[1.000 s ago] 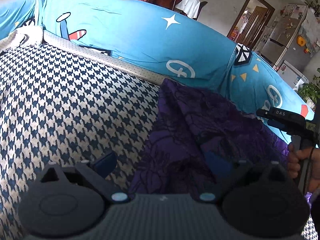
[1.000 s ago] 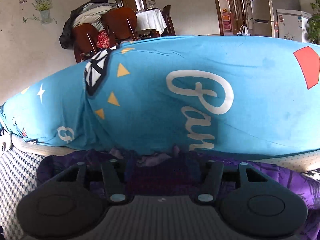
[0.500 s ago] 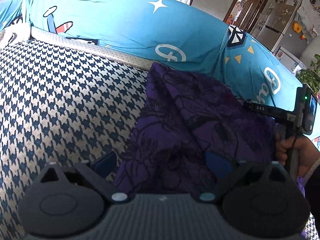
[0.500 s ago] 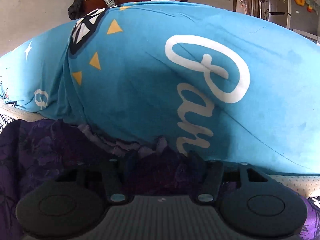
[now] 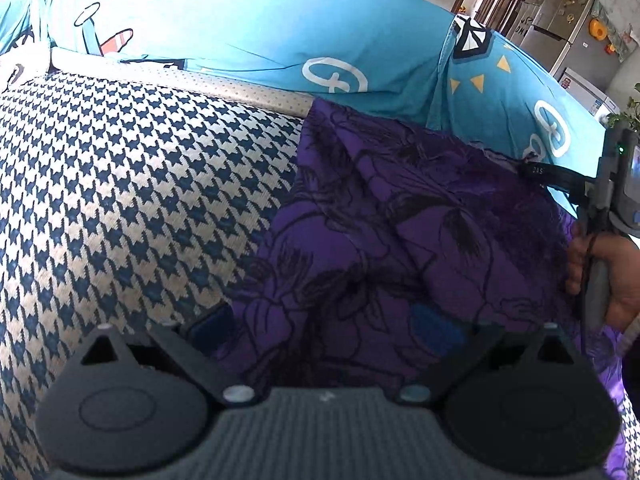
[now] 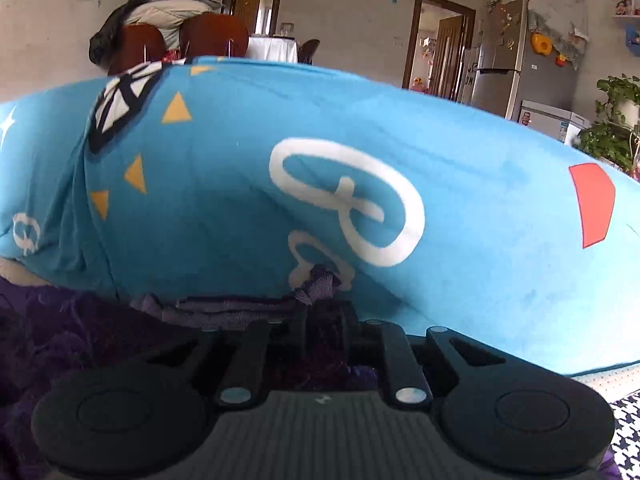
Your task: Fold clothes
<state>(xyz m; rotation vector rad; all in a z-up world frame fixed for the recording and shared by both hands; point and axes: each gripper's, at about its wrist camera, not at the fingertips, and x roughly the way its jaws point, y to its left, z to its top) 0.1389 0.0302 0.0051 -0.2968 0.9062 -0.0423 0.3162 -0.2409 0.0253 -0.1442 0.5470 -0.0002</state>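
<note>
- Purple garment [image 5: 400,240] with a dark floral print lies on the houndstooth seat cover [image 5: 140,200], occupying centre to right of the left wrist frame; its upper left corner reaches the beige dotted trim [image 5: 248,92] at the back of the seat.
- Blue printed cover [image 5: 260,24] drapes the backrest behind, across the top of the frame.
- Left gripper [image 5: 324,330], bottom centre of its own view: fingers spread wide, blue pads [image 5: 436,328] visible at both sides. The garment's near edge sits in the gap between them, not pinched.
- Right gripper [image 6: 326,316], lower centre of the right wrist view: fingers drawn close together, clamped on the garment's far edge. A bunched tuft of purple fabric [image 6: 320,284] sticks up above the tips.
- Same grip is seen from the left wrist view at right edge, mid-height: the black finger [image 5: 556,174] of the right tool meets the garment's upper right edge, which is lifted off the seat there.
- Right hand [image 5: 608,272] wraps the tool's handle at the right edge of the left wrist frame.
- Right wrist view: the garment's edge band runs horizontally left from the tips, in front of the blue cover; more purple fabric fills the lower left.
- Background: fridge [image 6: 524,48] upper right, wooden chairs [image 6: 176,40] upper left, plant [image 6: 612,128] at right edge.
</note>
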